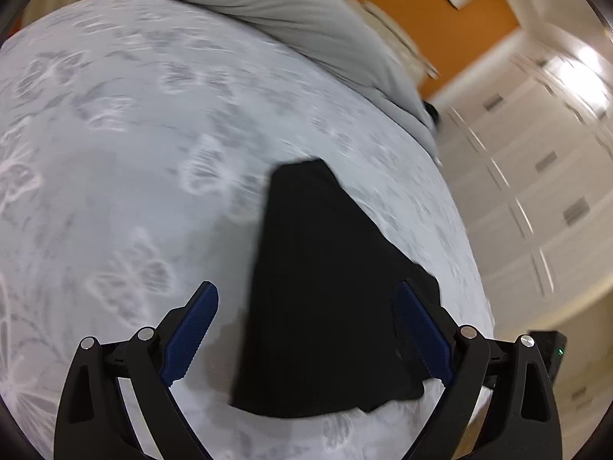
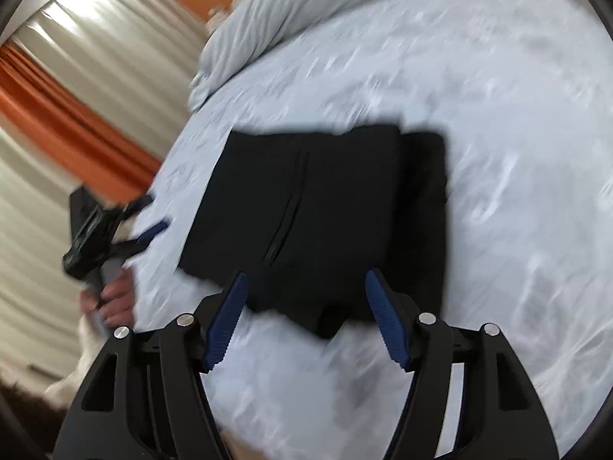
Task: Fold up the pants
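Black pants [image 1: 322, 299] lie folded into a compact stack on the white patterned bedsheet [image 1: 115, 153]; the right wrist view shows them as a rectangle [image 2: 325, 207] with a zip line. My left gripper [image 1: 306, 299] is open and empty, hovering over the near end of the pants. It also shows in the right wrist view [image 2: 145, 226], at the left edge of the bed beside the pants. My right gripper [image 2: 302, 287] is open and empty above the pants' near edge.
A grey duvet [image 1: 287, 11] is bunched at the head of the bed. White cabinets [image 1: 536, 191] and an orange wall [image 1: 440, 27] stand beyond the bed's right edge. Beige and orange curtains [image 2: 76, 107] hang past the left side.
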`<state>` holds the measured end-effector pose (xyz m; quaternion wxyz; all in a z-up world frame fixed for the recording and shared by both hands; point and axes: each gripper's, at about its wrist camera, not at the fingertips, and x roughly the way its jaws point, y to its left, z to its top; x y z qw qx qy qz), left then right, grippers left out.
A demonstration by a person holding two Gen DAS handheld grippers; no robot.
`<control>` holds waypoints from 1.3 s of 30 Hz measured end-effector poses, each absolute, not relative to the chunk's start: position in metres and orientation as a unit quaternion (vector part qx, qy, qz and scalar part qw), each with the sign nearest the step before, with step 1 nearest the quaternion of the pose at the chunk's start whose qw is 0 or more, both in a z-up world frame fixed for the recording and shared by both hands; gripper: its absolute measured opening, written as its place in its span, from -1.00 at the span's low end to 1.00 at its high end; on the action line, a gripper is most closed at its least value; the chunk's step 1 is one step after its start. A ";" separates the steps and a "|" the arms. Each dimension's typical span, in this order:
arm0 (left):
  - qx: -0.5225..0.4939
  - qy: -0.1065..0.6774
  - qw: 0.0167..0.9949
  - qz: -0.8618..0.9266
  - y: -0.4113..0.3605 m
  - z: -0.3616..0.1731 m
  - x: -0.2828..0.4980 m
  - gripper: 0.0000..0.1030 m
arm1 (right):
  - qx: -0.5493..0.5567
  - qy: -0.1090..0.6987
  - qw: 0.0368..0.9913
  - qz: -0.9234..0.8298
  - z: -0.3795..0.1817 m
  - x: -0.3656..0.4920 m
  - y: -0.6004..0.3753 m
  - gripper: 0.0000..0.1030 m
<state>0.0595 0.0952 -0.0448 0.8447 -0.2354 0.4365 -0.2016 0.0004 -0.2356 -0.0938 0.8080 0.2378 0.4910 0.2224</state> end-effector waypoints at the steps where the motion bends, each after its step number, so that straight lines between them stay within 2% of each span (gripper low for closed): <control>1: -0.222 0.439 0.846 -0.204 0.088 -0.045 0.058 0.79 | 0.240 0.502 0.799 0.230 -0.100 0.003 -0.238 0.18; 4: -0.212 0.454 0.842 -0.201 0.078 -0.053 0.062 0.79 | 0.244 0.539 0.773 0.229 -0.127 0.016 -0.222 0.14; 6: -0.222 0.465 0.834 -0.198 0.079 -0.060 0.066 0.79 | 0.263 0.549 0.759 0.233 -0.140 0.023 -0.217 -0.14; 7: -0.231 0.471 0.829 -0.195 0.081 -0.064 0.068 0.79 | 0.249 0.549 0.768 0.216 -0.140 0.027 -0.213 -0.60; 8: -0.235 0.473 0.827 -0.192 0.083 -0.065 0.069 0.79 | 0.232 0.543 0.777 0.216 -0.134 0.028 -0.210 -0.98; 12: -0.239 0.461 0.836 -0.181 0.093 -0.060 0.066 0.79 | 0.129 0.442 0.864 0.206 -0.050 0.007 -0.206 -0.98; 14: -0.229 0.454 0.844 -0.171 0.094 -0.058 0.065 0.79 | 0.092 0.417 0.884 0.187 -0.033 -0.004 -0.217 -0.97; 16: -0.201 0.467 0.848 -0.148 0.090 -0.064 0.068 0.79 | 0.051 0.458 0.878 0.130 -0.058 0.006 -0.229 -0.88; 17: -0.182 0.484 0.846 -0.134 0.086 -0.073 0.071 0.79 | 0.057 0.524 0.843 0.109 -0.094 0.016 -0.240 -0.79; 18: -0.178 0.491 0.843 -0.129 0.084 -0.077 0.073 0.79 | 0.068 0.556 0.823 0.096 -0.113 0.020 -0.247 -0.75; 21: -0.205 0.512 0.823 -0.134 0.085 -0.088 0.075 0.79 | 0.083 0.535 0.835 0.100 -0.098 0.012 -0.254 -0.66; 22: -0.220 0.510 0.820 -0.143 0.087 -0.086 0.074 0.79 | 0.078 0.514 0.849 0.094 -0.085 0.007 -0.256 -0.40; 23: -0.228 0.506 0.818 -0.149 0.088 -0.084 0.074 0.79 | 0.073 0.488 0.866 0.082 -0.068 0.002 -0.261 0.01; 25: -0.232 0.500 0.820 -0.153 0.089 -0.082 0.074 0.79 | 0.088 0.440 0.891 0.067 -0.042 -0.006 -0.277 0.29; 29: -0.241 0.518 0.806 -0.154 0.083 -0.093 0.081 0.79 | 0.188 0.411 0.890 0.062 -0.039 0.011 -0.313 0.53; 31: -0.261 0.543 0.780 -0.166 0.078 -0.107 0.089 0.79 | 0.217 0.434 0.873 0.059 -0.056 0.030 -0.315 0.57; 33: -0.276 0.563 0.760 -0.169 0.076 -0.120 0.093 0.79 | 0.229 0.490 0.839 0.056 -0.092 0.055 -0.310 0.57; 35: -0.264 0.546 0.777 -0.171 0.071 -0.118 0.091 0.77 | 0.230 0.531 0.812 0.072 -0.127 0.070 -0.289 0.53; 36: -0.257 0.545 0.779 -0.174 0.069 -0.118 0.090 0.73 | 0.233 0.539 0.805 0.085 -0.141 0.076 -0.282 0.38; 37: -0.243 0.539 0.787 -0.176 0.065 -0.117 0.089 0.51 | 0.224 0.534 0.811 0.086 -0.145 0.078 -0.276 0.11; 38: -0.236 0.536 0.791 -0.177 0.064 -0.117 0.089 -0.32 | 0.210 0.529 0.817 0.092 -0.142 0.078 -0.270 -0.23; 39: -0.238 0.544 0.781 -0.193 0.062 -0.120 0.091 -0.67 | 0.222 0.520 0.817 0.109 -0.131 0.077 -0.265 -0.46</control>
